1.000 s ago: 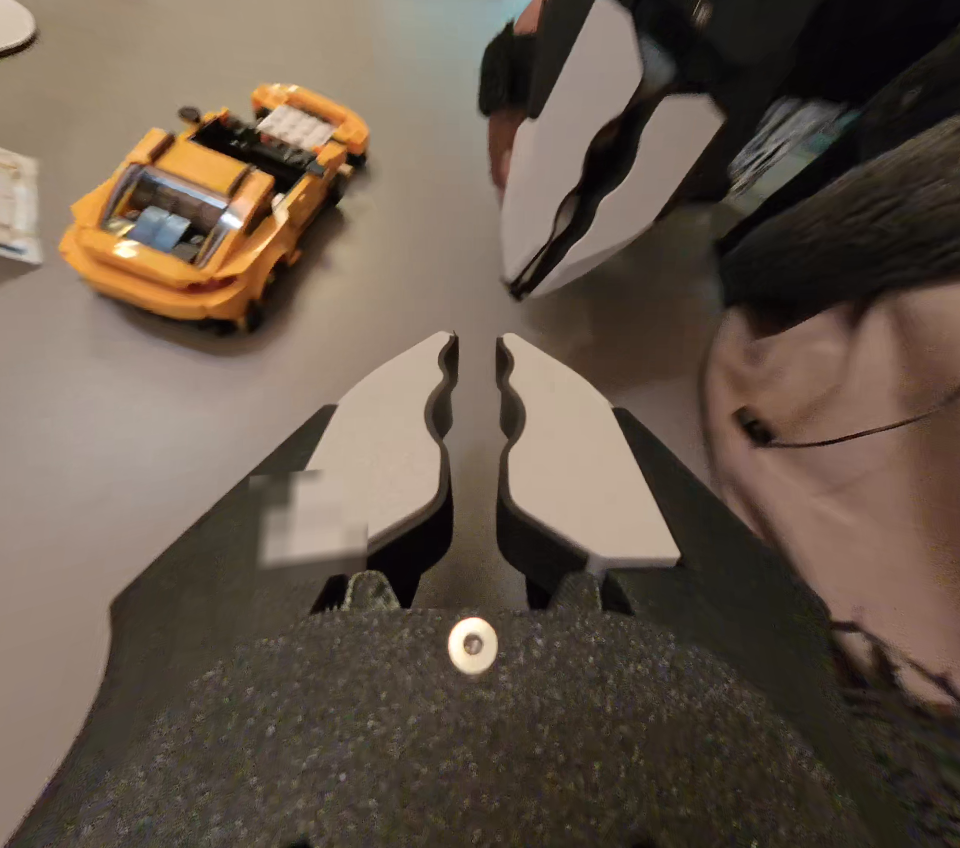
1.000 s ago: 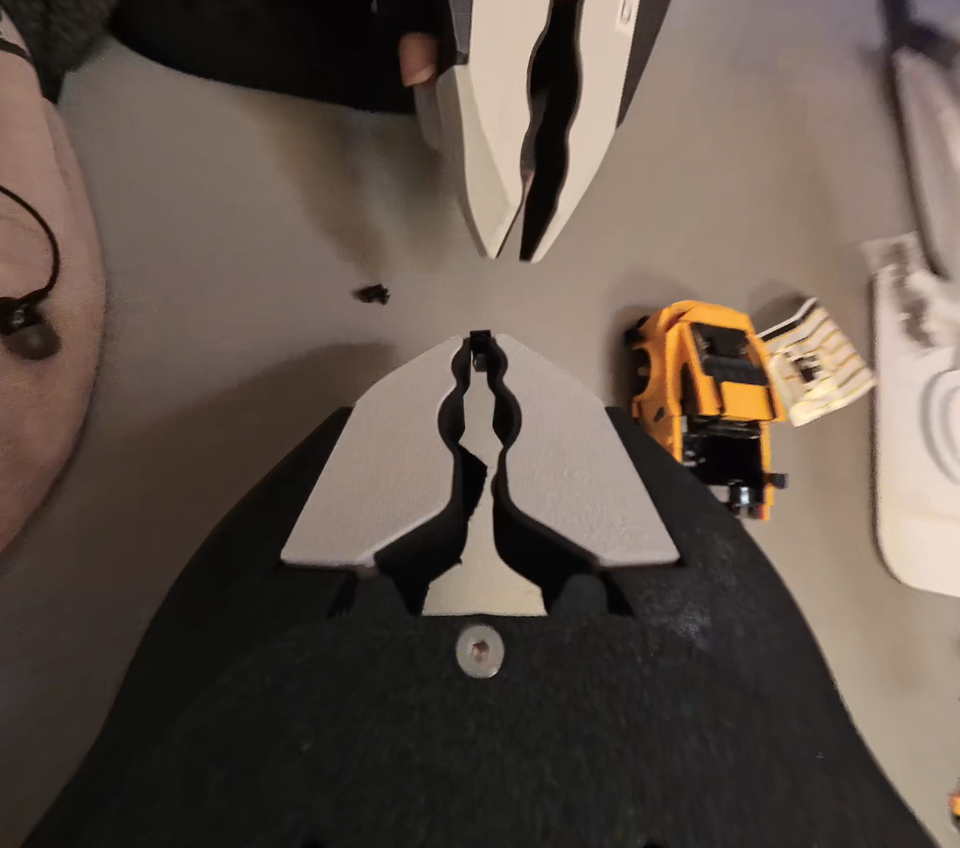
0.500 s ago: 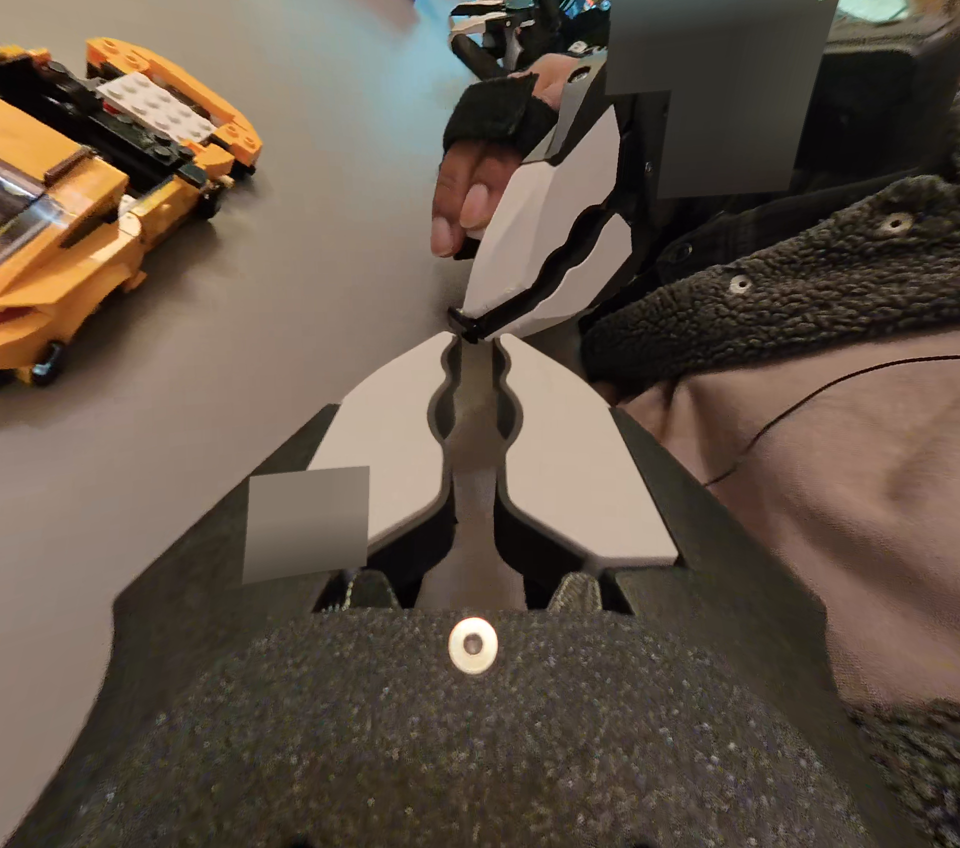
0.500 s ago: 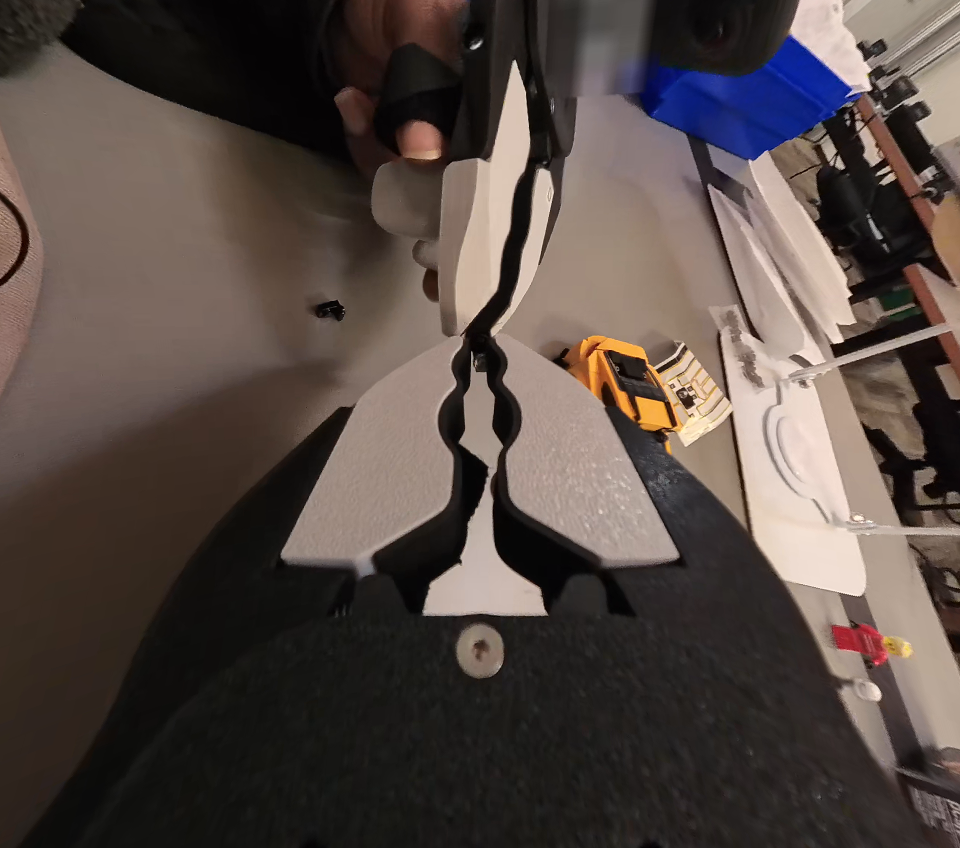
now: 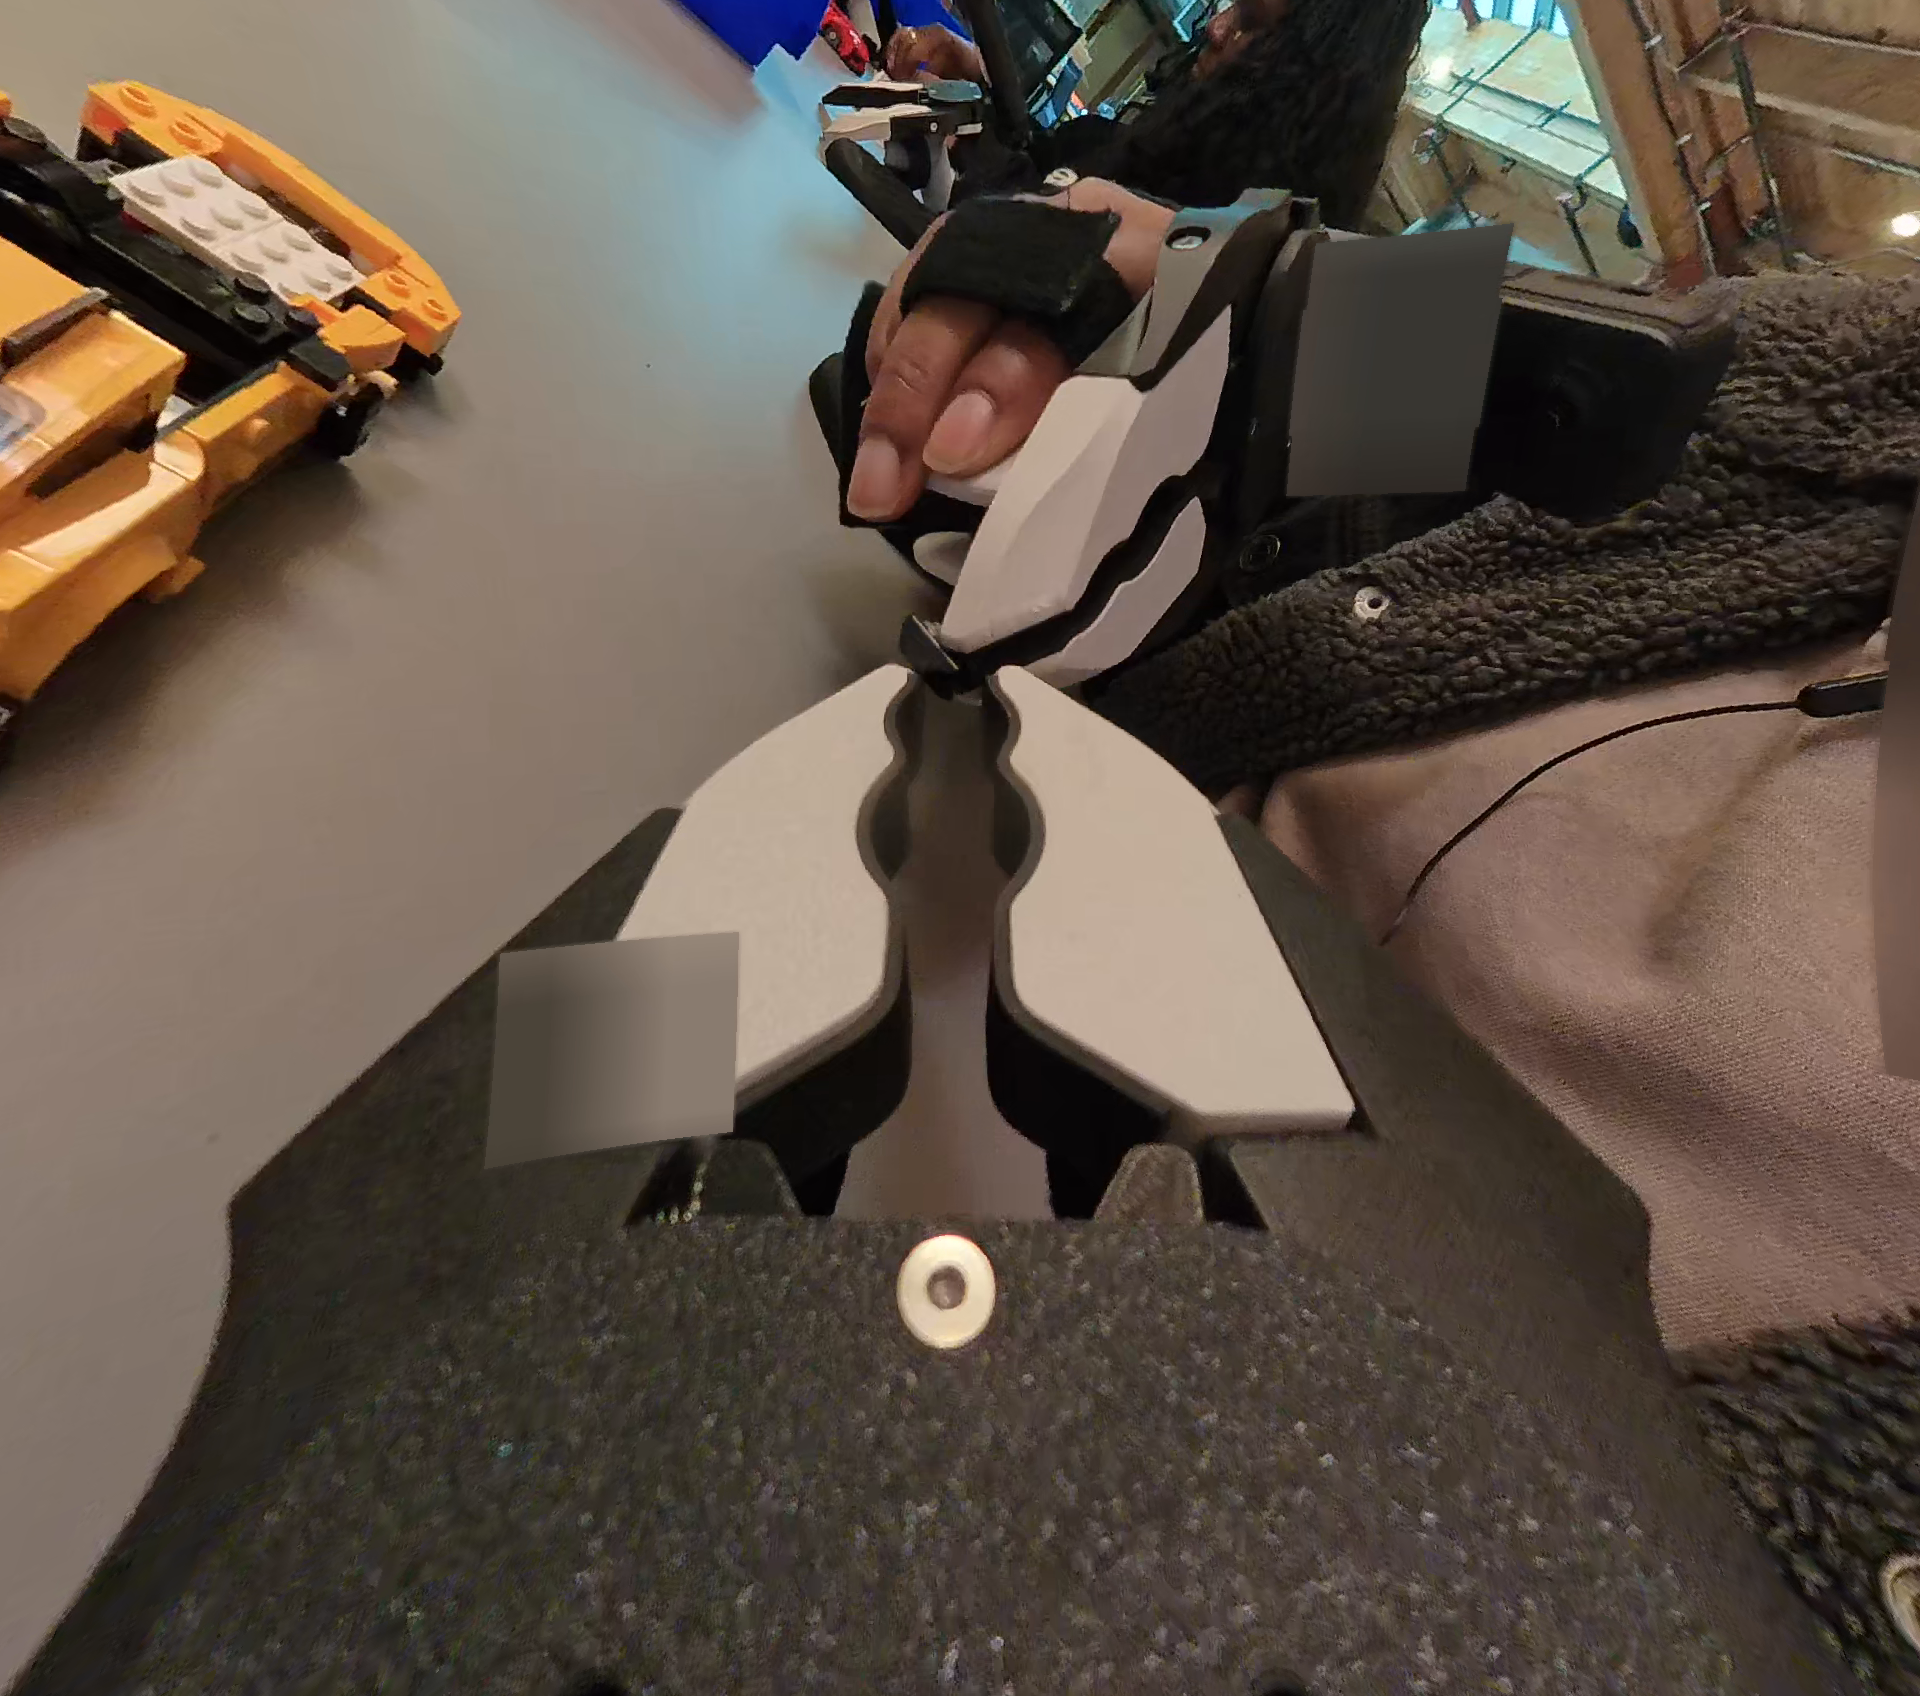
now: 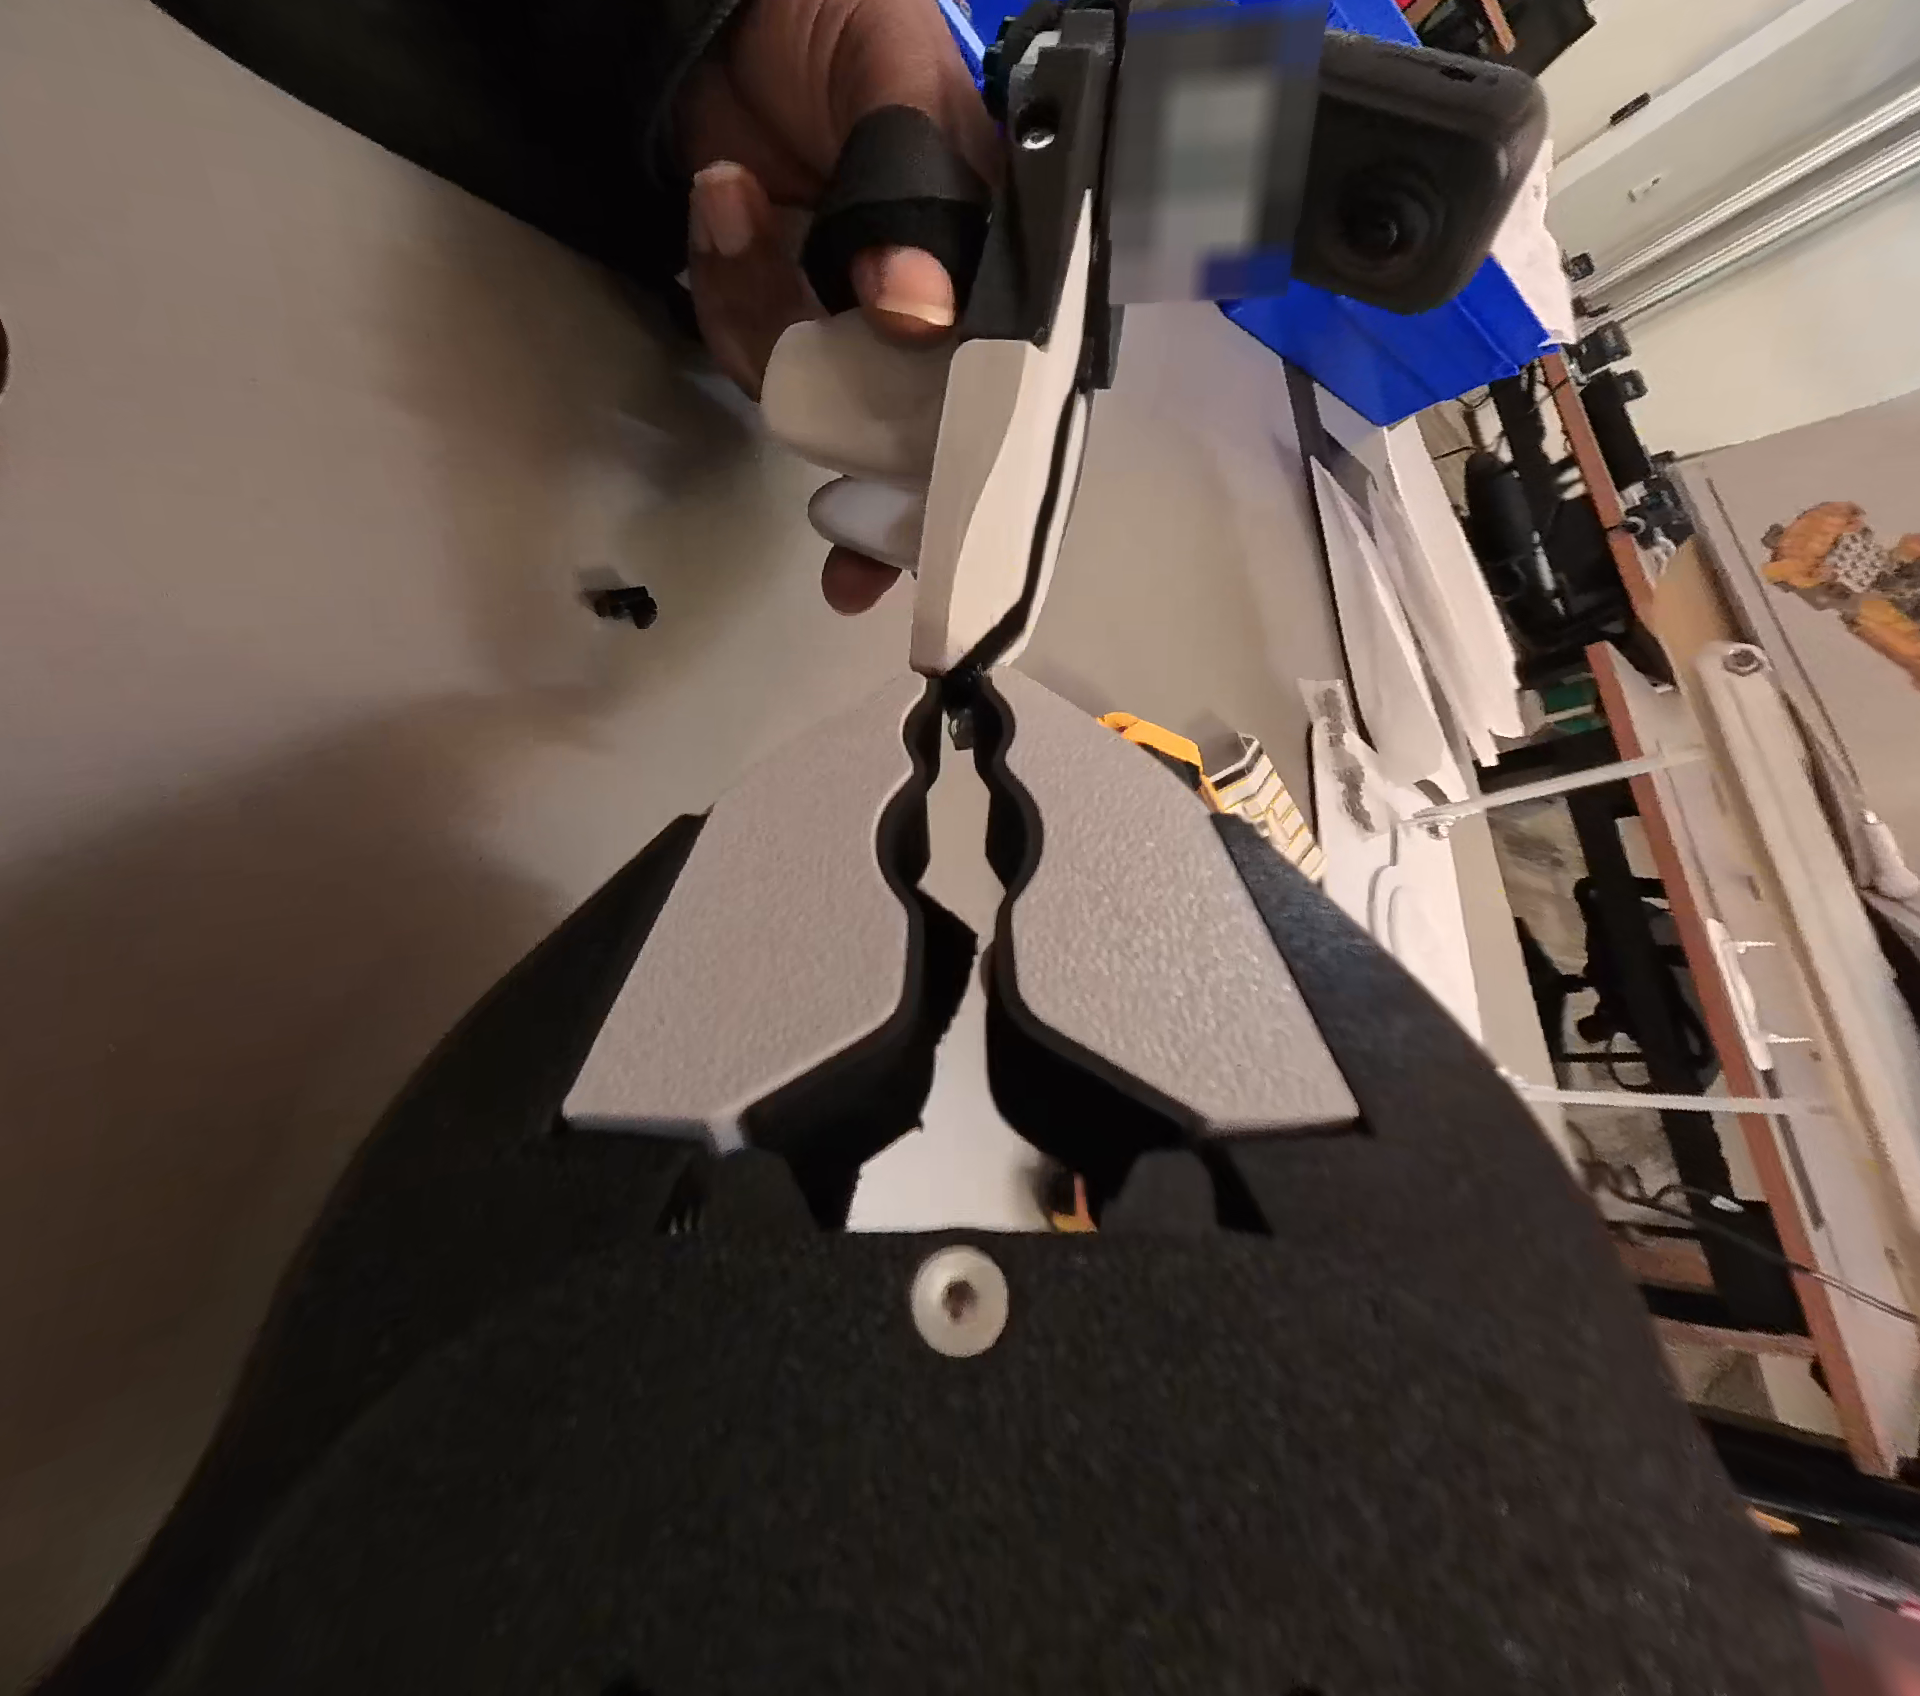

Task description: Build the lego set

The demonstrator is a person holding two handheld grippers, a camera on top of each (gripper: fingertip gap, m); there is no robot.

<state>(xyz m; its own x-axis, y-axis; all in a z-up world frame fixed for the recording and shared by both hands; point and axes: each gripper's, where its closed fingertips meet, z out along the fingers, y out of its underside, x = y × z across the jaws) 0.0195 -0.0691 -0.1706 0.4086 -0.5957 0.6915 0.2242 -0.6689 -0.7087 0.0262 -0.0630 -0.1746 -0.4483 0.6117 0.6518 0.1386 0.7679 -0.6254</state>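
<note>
Pinching one small black piece (image 6: 962, 714), right gripper (image 6: 958, 701) meets left gripper (image 5: 948, 682), tips apart; one orange car (image 5: 156, 358) nearby

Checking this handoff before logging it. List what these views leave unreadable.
- Small black lego piece: too small in both views; its shape is lost between the right gripper tips.
- Left gripper: whether it touches the piece is unclear.
- Orange lego car: front cut by the left wrist view's edge; in the right wrist view, mostly behind a finger.
- Loose black piece: blurred.
</note>
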